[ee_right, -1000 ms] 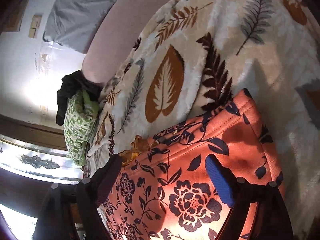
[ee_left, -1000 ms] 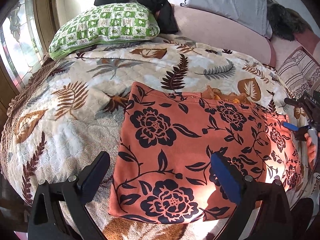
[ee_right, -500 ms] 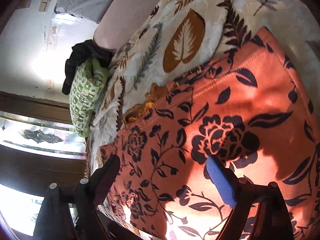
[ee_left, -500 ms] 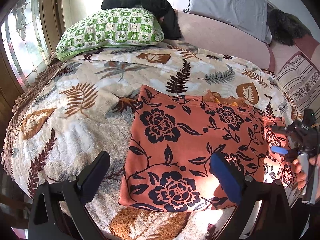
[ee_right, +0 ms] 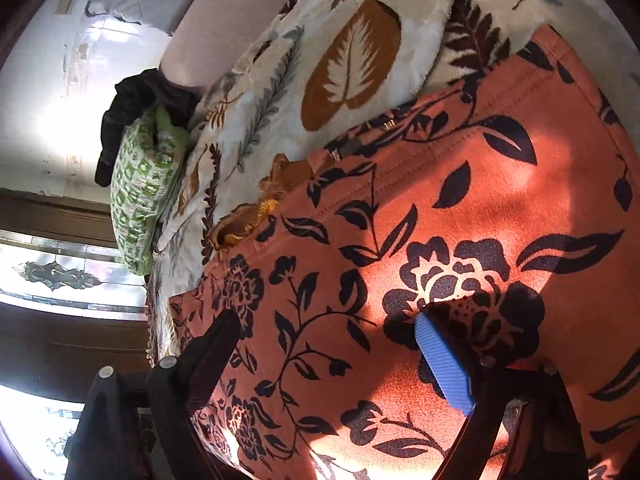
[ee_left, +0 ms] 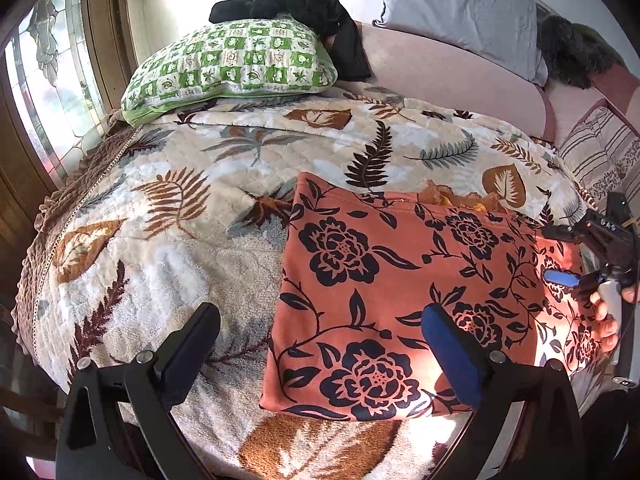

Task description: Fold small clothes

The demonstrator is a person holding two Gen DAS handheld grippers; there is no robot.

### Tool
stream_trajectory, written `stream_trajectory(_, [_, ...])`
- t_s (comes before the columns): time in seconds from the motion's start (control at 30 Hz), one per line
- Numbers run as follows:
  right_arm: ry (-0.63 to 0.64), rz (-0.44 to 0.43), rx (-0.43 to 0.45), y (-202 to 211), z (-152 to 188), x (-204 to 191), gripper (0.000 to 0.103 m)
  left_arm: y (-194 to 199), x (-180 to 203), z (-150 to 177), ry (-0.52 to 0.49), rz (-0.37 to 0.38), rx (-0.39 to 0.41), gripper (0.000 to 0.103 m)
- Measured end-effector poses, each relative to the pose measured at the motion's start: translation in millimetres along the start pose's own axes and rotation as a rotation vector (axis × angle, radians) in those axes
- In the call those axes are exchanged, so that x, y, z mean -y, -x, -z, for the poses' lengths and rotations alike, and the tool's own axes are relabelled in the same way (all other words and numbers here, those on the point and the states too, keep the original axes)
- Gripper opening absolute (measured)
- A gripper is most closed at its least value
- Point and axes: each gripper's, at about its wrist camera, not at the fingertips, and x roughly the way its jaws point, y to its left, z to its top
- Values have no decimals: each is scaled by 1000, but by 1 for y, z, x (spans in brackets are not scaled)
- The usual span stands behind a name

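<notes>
The orange floral garment (ee_left: pixel 400 288) lies flat on the leaf-print blanket (ee_left: pixel 180 216), long axis across the bed. Both the left hand-held gripper (ee_left: pixel 320 348) and right hand-held gripper (ee_right: pixel 328 356) hover over it, released.

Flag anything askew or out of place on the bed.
A bunched mustard-orange cloth pokes out from under the far edge of the orange floral garment, which otherwise lies flat. A black garment is heaped on the green pillow.

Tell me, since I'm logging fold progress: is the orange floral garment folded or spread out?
Spread flat: the orange floral garment lies as one wide panel on the leaf-print blanket, no flap turned over; layers beneath, cannot tell.
</notes>
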Motion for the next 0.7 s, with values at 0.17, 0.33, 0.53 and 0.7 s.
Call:
stream_trajectory(0.17, [43, -46, 55, 6, -20, -26, 92, -14, -6, -3, 53, 15, -35, 100])
stream_trajectory(0.33, [-57, -2, 13, -16, -38, -2, 93, -22, -2, -2, 8, -7, -41, 100])
stream_trajectory(0.53, [-1, 33, 91, -7, -56, -10, 93, -37, -3, -4, 39, 3, -77, 100])
stream_trajectory(0.7, [-51, -9, 64, -4, -61, 2, 93, -40, -1, -4, 19, -14, -76, 100])
